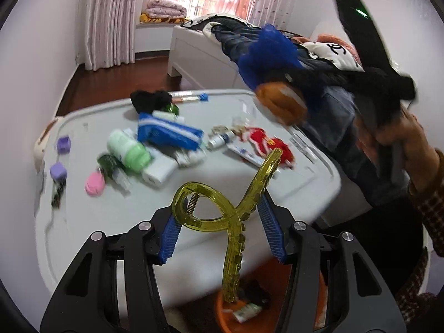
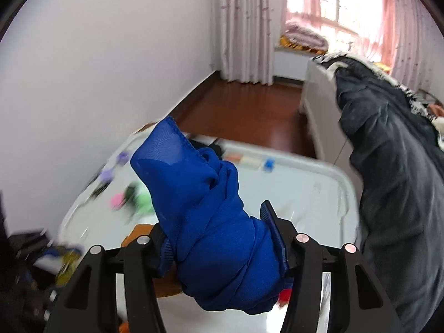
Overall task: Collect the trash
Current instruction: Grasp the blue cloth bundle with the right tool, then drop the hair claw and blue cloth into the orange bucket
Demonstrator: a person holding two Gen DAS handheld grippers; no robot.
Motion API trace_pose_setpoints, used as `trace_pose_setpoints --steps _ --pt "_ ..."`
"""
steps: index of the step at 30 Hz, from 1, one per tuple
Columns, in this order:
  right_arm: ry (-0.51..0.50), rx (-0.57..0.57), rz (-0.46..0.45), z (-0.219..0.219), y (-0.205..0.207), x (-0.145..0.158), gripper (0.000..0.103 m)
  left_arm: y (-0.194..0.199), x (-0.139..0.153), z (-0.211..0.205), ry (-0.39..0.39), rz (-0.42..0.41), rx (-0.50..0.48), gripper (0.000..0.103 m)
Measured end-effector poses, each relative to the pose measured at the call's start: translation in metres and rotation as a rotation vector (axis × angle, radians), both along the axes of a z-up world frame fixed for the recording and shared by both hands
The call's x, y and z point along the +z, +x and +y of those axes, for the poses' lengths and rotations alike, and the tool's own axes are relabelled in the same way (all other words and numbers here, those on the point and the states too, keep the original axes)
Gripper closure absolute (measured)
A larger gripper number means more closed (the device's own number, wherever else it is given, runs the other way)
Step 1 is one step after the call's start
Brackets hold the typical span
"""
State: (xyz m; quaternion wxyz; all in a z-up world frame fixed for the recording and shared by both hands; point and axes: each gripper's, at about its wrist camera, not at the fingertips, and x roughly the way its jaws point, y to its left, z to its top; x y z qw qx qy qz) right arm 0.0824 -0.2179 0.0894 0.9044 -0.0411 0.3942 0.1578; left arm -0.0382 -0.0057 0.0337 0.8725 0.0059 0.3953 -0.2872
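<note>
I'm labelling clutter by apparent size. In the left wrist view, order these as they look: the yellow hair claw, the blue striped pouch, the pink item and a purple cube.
1. yellow hair claw, though it is nearest the camera, so inflated
2. blue striped pouch
3. pink item
4. purple cube

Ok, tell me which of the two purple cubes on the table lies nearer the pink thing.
The lower purple cube in the left wrist view, nearer the camera. It lies just left of the pink thing; the other purple cube lies farther back.
</note>
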Motion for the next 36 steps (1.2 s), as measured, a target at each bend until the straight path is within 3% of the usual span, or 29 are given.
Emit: trace_pose_setpoints --steps 3,6,11,15,17,18,21,26,30,32,36 --pt "0.034 0.050 0.094 0.005 -0.058 -0.026 0.048 -0.030 -0.013 -0.006 0.031 0.047 -0.031 0.051" --pt "0.041 0.091 0.226 0.014 -0.113 -0.073 0.048 -0.056 -0.032 -0.012 0.054 0.117 -0.062 0.051" --pt "0.026 0.078 0.432 0.017 -0.166 -0.150 0.047 -0.093 -0.072 -0.021 0.081 0.259 -0.109 0.051" --pt "-0.034 0.065 0.541 0.018 -0.178 -0.186 0.035 -0.104 -0.090 -0.032 0.116 0.327 -0.132 0.051" --pt "-0.007 0.047 0.578 0.012 -0.179 -0.191 0.024 -0.104 -0.097 -0.034 0.121 0.360 -0.142 0.043" --pt "0.011 0.025 0.563 0.006 -0.177 -0.186 0.020 -0.104 -0.099 -0.034 0.126 0.373 -0.139 0.035" --pt "0.035 -0.033 0.470 -0.010 -0.173 -0.161 0.015 -0.103 -0.106 -0.035 0.137 0.433 -0.115 0.026" --pt "0.071 -0.116 0.358 -0.034 -0.161 -0.123 0.015 -0.094 -0.112 -0.034 0.118 0.518 -0.070 0.025" --pt "0.136 -0.130 0.226 -0.046 -0.143 -0.076 0.013 -0.075 -0.077 -0.019 0.061 0.339 0.022 0.025" --pt "0.143 -0.121 0.169 -0.045 -0.127 -0.056 0.010 -0.051 -0.055 -0.008 0.057 0.251 0.117 0.025" --pt "0.120 -0.114 0.047 -0.034 -0.095 -0.022 0.007 0.019 -0.032 0.024 -0.031 0.216 0.335 0.025"
